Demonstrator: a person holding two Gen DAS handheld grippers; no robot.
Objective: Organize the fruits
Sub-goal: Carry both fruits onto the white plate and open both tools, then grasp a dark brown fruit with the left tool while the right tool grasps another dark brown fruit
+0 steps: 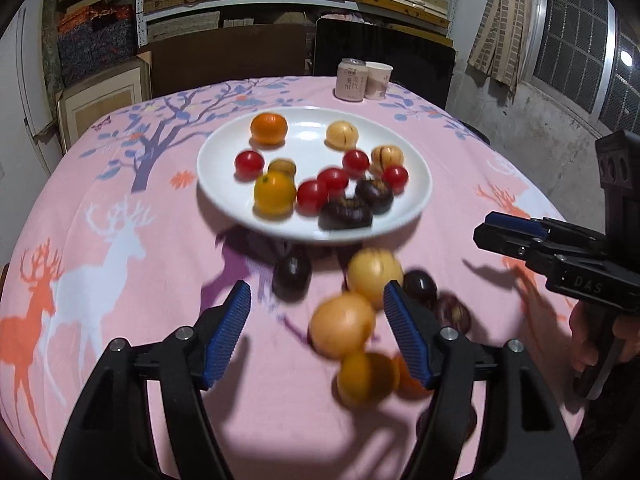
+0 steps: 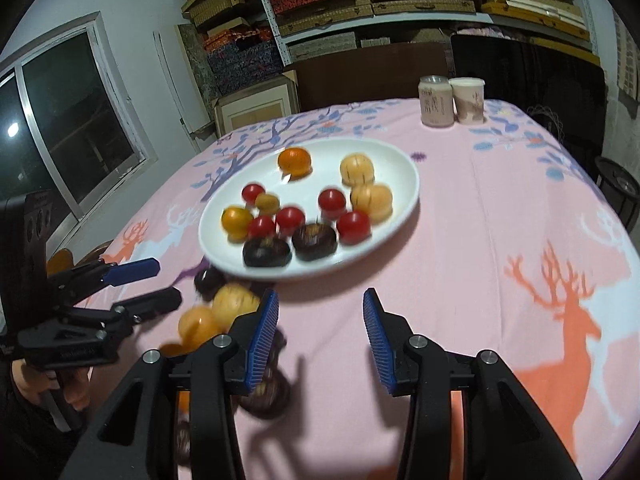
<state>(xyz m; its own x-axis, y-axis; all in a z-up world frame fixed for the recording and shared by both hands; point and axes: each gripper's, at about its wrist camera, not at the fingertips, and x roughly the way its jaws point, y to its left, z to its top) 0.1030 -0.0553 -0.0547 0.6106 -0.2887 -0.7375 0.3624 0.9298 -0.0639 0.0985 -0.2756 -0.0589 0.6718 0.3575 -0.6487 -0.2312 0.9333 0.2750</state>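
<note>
A white plate (image 1: 308, 136) (image 2: 380, 160) on the pink tablecloth holds oranges, red cherry tomatoes, pale yellow fruits and dark purple ones. Loose fruits lie on the cloth in front of the plate: a dark purple fruit (image 1: 292, 274), a yellow fruit (image 1: 374, 272), a pale orange fruit (image 1: 342, 326) and an orange (image 1: 366, 378). My left gripper (image 1: 316, 288) (image 2: 168, 280) is open over this pile, and the pale orange fruit lies between its fingers by the right pad. My right gripper (image 2: 321, 294) (image 1: 482, 227) is open over bare cloth to the right of the pile, with nothing between its fingers.
A pink can (image 1: 351, 80) and a paper cup (image 1: 378, 80) stand at the table's far edge. Two more dark fruits (image 1: 420, 286) lie right of the left gripper. Behind the table are dark chair backs and shelves of boxes. A hand (image 1: 588, 332) holds the right gripper's handle.
</note>
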